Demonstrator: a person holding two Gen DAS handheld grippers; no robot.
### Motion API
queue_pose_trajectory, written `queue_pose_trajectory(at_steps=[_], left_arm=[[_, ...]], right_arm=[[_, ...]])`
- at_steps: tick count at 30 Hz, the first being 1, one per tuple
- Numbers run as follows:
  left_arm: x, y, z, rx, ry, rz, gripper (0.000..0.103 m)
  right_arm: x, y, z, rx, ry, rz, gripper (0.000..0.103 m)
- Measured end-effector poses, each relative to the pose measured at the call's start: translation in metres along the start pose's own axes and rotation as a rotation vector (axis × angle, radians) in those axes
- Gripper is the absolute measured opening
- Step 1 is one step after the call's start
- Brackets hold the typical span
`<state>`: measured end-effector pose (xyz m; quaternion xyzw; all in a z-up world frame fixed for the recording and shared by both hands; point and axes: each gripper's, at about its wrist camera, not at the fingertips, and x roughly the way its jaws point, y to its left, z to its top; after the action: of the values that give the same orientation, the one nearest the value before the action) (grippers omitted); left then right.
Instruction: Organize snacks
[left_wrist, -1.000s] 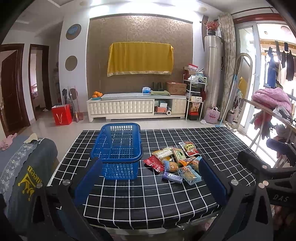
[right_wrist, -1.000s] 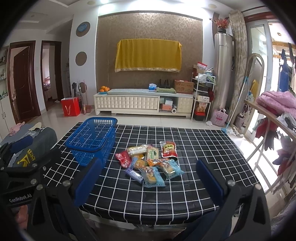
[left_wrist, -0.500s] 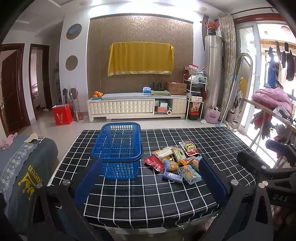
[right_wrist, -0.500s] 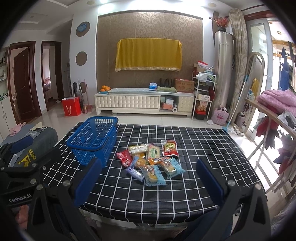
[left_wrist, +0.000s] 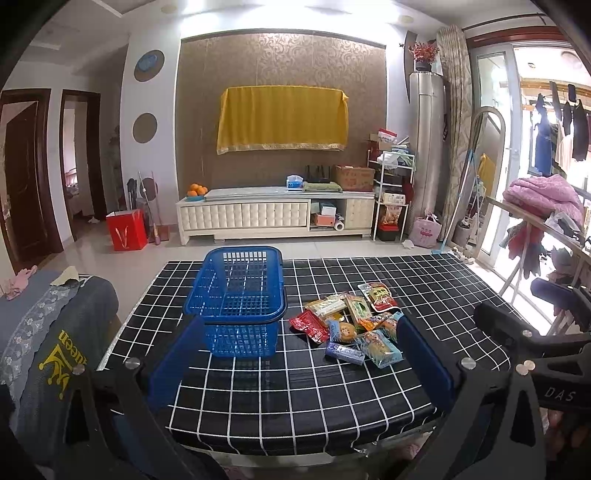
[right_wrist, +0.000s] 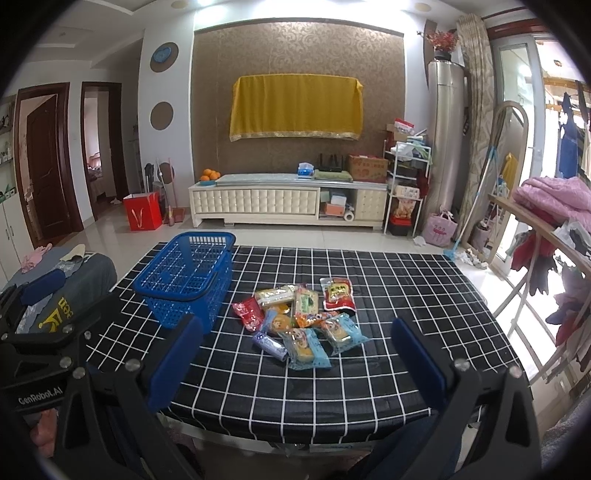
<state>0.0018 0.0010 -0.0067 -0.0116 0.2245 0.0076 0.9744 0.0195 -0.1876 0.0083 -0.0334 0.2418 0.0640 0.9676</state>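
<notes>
A pile of several snack packets (left_wrist: 351, 325) (right_wrist: 299, 317) lies near the middle of the black grid-patterned table (left_wrist: 295, 398) (right_wrist: 406, 295). An empty blue plastic basket (left_wrist: 240, 295) (right_wrist: 188, 277) stands just left of the pile. My left gripper (left_wrist: 299, 354) hovers above the table's near edge, open, with nothing between its blue pads. My right gripper (right_wrist: 295, 358) is also open and empty, facing the snack pile from the near edge. The right gripper's body (left_wrist: 535, 350) shows at the right of the left wrist view.
A grey cloth-covered seat (left_wrist: 48, 332) sits left of the table. A clothes rack with pink bedding (right_wrist: 554, 206) stands to the right. Beyond the table are floor, a white TV cabinet (left_wrist: 273, 216) and a red bag (left_wrist: 125, 229).
The right gripper has drifted slightly forward, so the snacks sit a little nearer and lower in its view. The left gripper has barely moved.
</notes>
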Motion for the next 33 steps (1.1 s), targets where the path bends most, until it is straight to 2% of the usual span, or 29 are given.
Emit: queue_pose_trajectory(at_steps=[5,9,15,20,27,33], left_arm=[[0.007,-0.007,0.014,0.02,-0.001,-0.024,0.103],[0.018,-0.019,0.032,0.053,-0.015,-0.007,0.103],[0.054,-0.036,0.05,0.079,0.017,-0.032,0.103],[0.105,-0.038,0.045,0.032,0.131,-0.046,0.103],[0.168,-0.037,0.001,-0.042,0.315,-0.021,0.103],[0.203,-0.033,-0.036,-0.088,0.444,-0.016,0.103]], right_arm=[[0.01,-0.01,0.016,0.009,0.019,-0.018,0.103],[0.022,-0.022,0.028,0.012,0.026,-0.033,0.103],[0.06,-0.047,0.036,0.051,0.091,-0.018,0.103],[0.117,-0.065,0.024,0.099,0.204,0.043,0.103],[0.192,-0.074,-0.017,0.133,0.4,0.175,0.103],[0.23,-0.064,-0.043,0.125,0.512,0.312,0.097]])
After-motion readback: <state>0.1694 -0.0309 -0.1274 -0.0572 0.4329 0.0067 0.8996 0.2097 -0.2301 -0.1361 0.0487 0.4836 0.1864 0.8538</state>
